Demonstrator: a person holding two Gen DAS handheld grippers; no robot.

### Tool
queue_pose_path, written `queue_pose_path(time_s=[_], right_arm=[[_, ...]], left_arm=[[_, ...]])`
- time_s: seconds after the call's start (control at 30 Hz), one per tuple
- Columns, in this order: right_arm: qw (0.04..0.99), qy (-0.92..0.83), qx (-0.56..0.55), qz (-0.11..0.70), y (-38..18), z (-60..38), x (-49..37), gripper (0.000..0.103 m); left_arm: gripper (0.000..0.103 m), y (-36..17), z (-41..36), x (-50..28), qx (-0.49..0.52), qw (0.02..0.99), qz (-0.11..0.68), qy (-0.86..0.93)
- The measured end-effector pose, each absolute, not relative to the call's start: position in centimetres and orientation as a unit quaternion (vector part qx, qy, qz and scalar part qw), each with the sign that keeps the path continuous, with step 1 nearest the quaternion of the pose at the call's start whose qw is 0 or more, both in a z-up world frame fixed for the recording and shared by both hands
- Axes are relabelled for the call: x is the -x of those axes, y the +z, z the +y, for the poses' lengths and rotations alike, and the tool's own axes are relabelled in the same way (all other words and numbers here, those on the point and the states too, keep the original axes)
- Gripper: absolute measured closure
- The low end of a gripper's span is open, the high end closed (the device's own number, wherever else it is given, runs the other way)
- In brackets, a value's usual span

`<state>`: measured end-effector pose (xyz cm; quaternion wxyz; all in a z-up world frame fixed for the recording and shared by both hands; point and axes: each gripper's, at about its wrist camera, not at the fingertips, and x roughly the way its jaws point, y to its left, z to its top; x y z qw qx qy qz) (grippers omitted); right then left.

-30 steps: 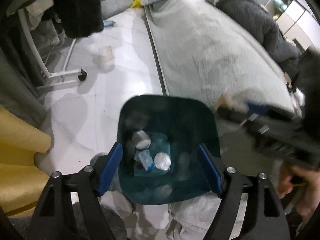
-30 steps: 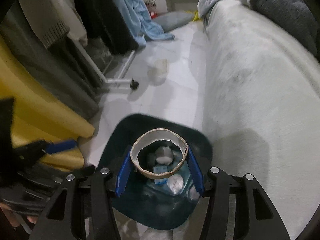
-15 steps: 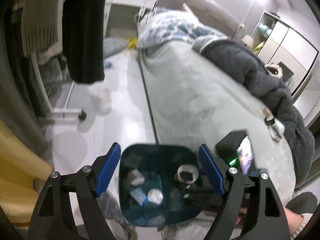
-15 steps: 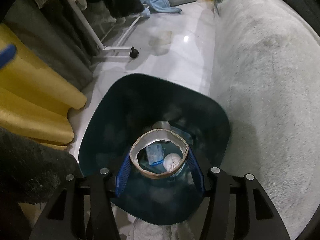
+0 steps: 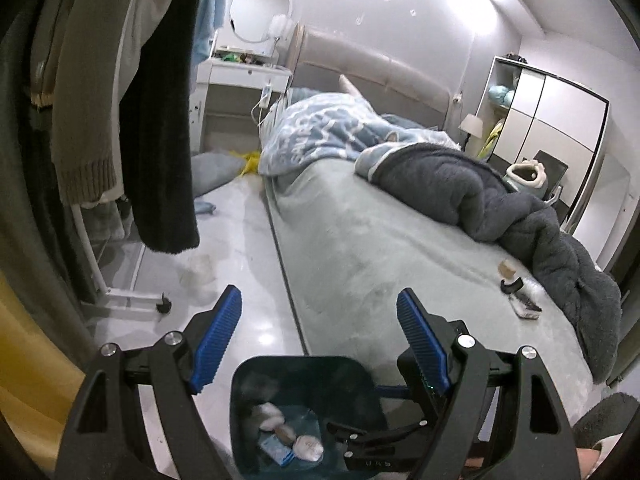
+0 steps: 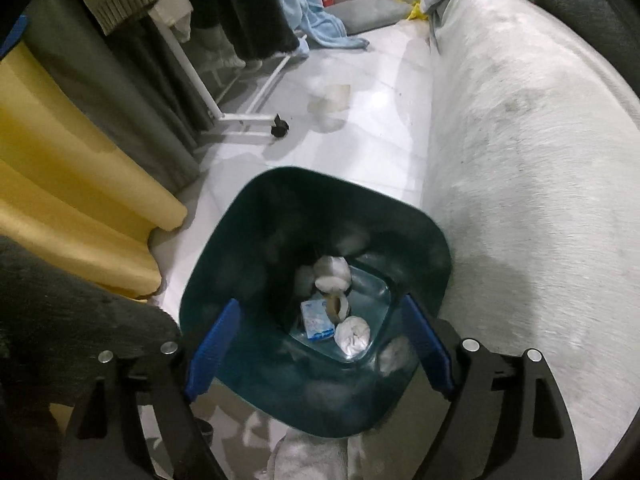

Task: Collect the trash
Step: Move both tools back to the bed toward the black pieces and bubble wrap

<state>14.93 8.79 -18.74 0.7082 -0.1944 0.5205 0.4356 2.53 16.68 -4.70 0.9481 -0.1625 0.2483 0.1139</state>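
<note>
A dark teal trash bin [image 6: 248,240] stands on the floor beside the bed. Inside lie a cardboard tape ring [image 6: 337,305], crumpled white tissues [image 6: 352,333] and a small blue packet [image 6: 316,320]. My right gripper [image 6: 320,344] is open and empty, right over the bin's near rim. My left gripper [image 5: 320,340] is open and empty, raised above the bin [image 5: 304,376] and looking across the bed. The right gripper's black body [image 5: 384,444] shows at the bin in the left wrist view.
A grey bed [image 5: 380,240] with a dark blanket [image 5: 520,216] fills the right; small items [image 5: 516,292] lie on it. A clothes rack on wheels [image 6: 256,120] stands left. A pale cup [image 6: 334,98] lies on the floor. Yellow fabric [image 6: 72,184] is at left.
The right gripper opened and the cardboard ring dropped into the bin. The left gripper tilted up and away from the bin, now looking across the bed.
</note>
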Motion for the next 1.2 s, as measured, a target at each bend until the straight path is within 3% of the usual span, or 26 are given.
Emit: queue_pose_path(time_s=[0.7, 1.2], right_arm=[[0.794, 0.44, 0.134, 0.397, -9.9, -0.5, -17.0, 0.015], [0.842, 0.402, 0.118, 0.34, -6.9, -6.0, -18.6, 0.013]], left_arm=[[0.018, -2.7, 9.6, -5.5, 0.155, 0.963, 0.215, 0.057], [0.006, -1.5, 4.4, -8.1, 0.108, 0.972, 0.206, 0.021]])
